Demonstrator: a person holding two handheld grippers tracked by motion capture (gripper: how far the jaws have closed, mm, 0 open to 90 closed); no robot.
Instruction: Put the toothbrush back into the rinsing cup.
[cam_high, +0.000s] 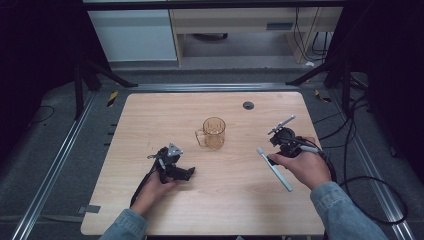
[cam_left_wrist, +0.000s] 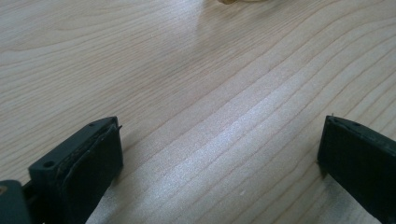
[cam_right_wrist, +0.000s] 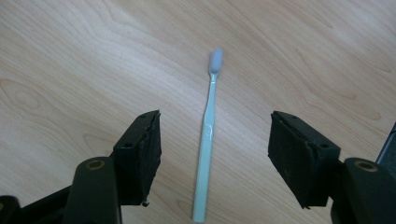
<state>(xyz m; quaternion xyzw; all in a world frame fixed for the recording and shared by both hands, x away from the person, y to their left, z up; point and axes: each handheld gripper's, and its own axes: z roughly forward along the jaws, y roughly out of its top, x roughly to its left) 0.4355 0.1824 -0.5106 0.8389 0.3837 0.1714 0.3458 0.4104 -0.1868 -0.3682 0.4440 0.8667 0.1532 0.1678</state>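
A pale blue toothbrush (cam_high: 274, 169) lies flat on the wooden table (cam_high: 150, 110), to the right of centre. In the right gripper view the toothbrush (cam_right_wrist: 208, 140) runs lengthwise between the two black jaws, bristle head pointing away. My right gripper (cam_right_wrist: 215, 154) is open, hovering just over the handle without touching it; the right gripper (cam_high: 274, 159) is held by a hand above the brush. A clear amber mug (cam_high: 214, 133) stands upright at the table's middle. My left gripper (cam_high: 189, 173) rests low at the front left, and the left gripper (cam_left_wrist: 219, 154) is open over bare wood.
A round dark grommet (cam_high: 248, 105) sits in the table near its far edge. Black cables (cam_high: 370, 190) trail off the right side from the right gripper. Metal rails and dark stand legs border the table on the floor.
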